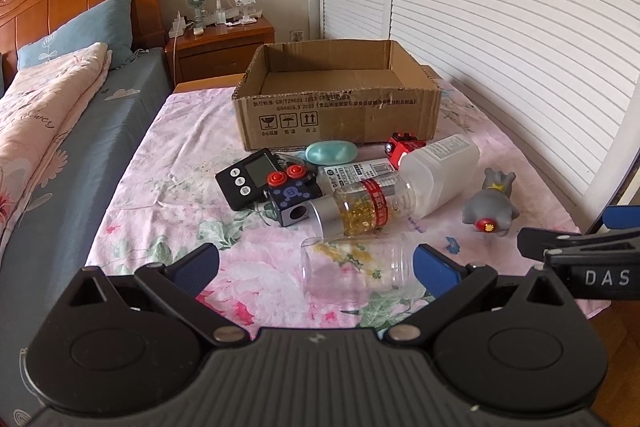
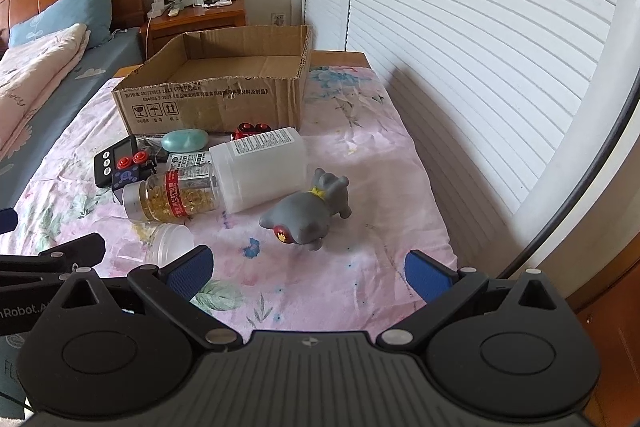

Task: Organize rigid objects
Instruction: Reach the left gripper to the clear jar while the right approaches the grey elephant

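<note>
An open cardboard box (image 1: 338, 115) (image 2: 212, 103) stands empty at the back of the floral-covered table. In front of it lie a clear empty jar (image 1: 360, 269) (image 2: 160, 239), a jar of yellow capsules (image 1: 360, 205) (image 2: 176, 195), a large white bottle (image 1: 436, 171) (image 2: 264, 167), a grey toy animal (image 1: 490, 207) (image 2: 312, 211), a red toy car (image 1: 404, 149) (image 2: 252, 130), a teal oval case (image 1: 331, 151) (image 2: 185, 140), a black timer (image 1: 250, 177) (image 2: 114, 161) and a dark cube with red buttons (image 1: 292, 197) (image 2: 130, 173). My left gripper (image 1: 316, 267) is open around the clear jar. My right gripper (image 2: 308, 271) is open, just short of the grey toy.
A bed (image 1: 52, 115) runs along the left. A wooden nightstand (image 1: 224, 47) with a small fan and clutter stands behind. White louvred doors (image 1: 500, 27) close the right side. The table's right edge (image 2: 448, 239) drops to a wooden floor.
</note>
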Motion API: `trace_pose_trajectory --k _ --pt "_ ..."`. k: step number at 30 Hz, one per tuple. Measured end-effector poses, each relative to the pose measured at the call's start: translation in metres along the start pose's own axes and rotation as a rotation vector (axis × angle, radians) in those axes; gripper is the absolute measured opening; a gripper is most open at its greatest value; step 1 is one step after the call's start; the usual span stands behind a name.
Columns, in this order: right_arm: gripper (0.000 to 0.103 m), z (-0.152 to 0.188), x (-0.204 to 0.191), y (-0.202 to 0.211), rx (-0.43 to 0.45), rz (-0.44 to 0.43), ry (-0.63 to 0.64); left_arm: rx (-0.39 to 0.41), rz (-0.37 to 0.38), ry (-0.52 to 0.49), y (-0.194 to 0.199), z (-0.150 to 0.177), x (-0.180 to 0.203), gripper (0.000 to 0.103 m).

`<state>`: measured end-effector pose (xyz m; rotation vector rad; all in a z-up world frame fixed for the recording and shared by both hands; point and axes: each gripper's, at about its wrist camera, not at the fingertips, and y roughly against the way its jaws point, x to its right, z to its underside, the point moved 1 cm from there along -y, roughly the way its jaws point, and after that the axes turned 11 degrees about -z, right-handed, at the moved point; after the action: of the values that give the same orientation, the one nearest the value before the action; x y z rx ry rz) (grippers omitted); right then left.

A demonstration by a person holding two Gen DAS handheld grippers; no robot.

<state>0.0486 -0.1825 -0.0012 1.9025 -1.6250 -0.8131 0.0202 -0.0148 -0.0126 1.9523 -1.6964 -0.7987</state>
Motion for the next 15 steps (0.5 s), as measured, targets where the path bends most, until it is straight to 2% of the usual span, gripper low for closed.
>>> trace_pose_trajectory --k 5,10,15 --pt "0.103 0.001 0.012 -0.003 0.037 -0.039 0.032 0.03 0.056 -0.03 -0.007 -0.004 0.004 0.102" --pt "0.103 0.008 0.026 -0.013 0.029 -0.045 0.033 0.037 0.121 -0.084 -0.018 -0.006 0.017 0.102" --pt "0.103 0.013 0.039 -0.024 0.005 -0.032 0.009 0.009 0.115 -0.141 -0.039 -0.005 0.035 0.102"
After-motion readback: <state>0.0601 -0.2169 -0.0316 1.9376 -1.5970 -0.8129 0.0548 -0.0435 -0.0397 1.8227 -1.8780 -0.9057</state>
